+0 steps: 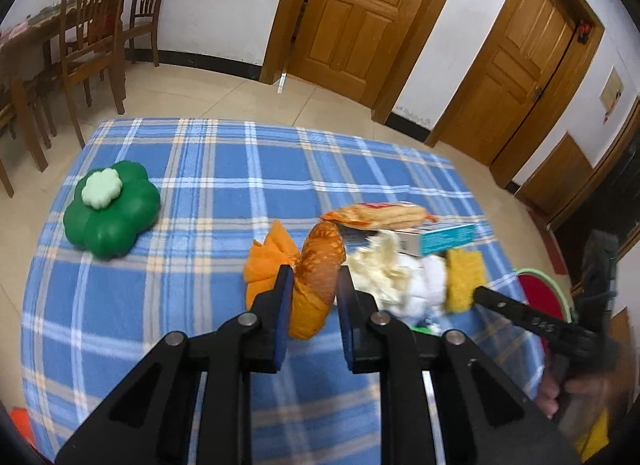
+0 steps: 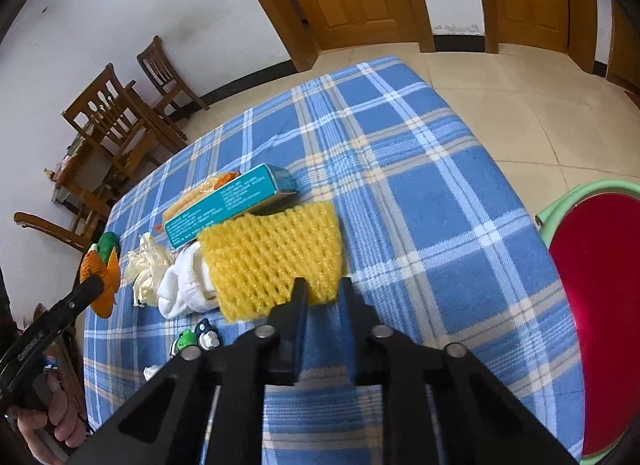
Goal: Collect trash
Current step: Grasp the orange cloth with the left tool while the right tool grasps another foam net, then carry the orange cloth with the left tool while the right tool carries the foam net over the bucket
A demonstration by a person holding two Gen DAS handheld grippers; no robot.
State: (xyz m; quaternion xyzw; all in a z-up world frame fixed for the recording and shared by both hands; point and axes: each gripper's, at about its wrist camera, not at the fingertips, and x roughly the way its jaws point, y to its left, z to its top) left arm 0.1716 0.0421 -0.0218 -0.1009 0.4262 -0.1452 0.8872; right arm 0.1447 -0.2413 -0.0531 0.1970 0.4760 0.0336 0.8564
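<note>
**Table trash, both grippers closed on an item**

Surface: a table under a blue plaid cloth (image 1: pixel 168 169), with the trash bunched toward its right side in the left wrist view.

Left gripper (image 1: pixel 314 279): jaws drawn in narrow and clamped on an orange wrapper (image 1: pixel 316 285), a crumpled, twisted piece of orange material. The pads press its middle from both sides; one flared end stands out past the left finger, and the bulging lower end hangs between the fingers toward the camera. In the right wrist view the same bundle shows at the tip of that gripper near the left edge of the table.

Right gripper (image 2: pixel 324 289): jaws narrow, their tips at the near edge of a yellow foam net (image 2: pixel 276 253). The net's edge sits between the two tips, and the rest of it lies flat on the cloth beyond them. A hand (image 2: pixel 60 421) holds the other tool's grip at lower left.

Other trash, lying loose:
- a teal carton (image 2: pixel 228 201), on its side just behind the foam net, touching it;
- a snack packet (image 1: pixel 380 215), orange and clear, behind the carton;
- crumpled cream paper (image 2: pixel 148 269) and a white wad (image 2: pixel 184 285), just left of the net;
- small green and dark scraps (image 2: pixel 196 339), near the right gripper's left finger.

Apart from the heap: a green flower-shaped container (image 1: pixel 114 211), well to the left. A bin (image 2: pixel 572 197) with a pale green rim and red inside stands off the table's right edge.
</note>
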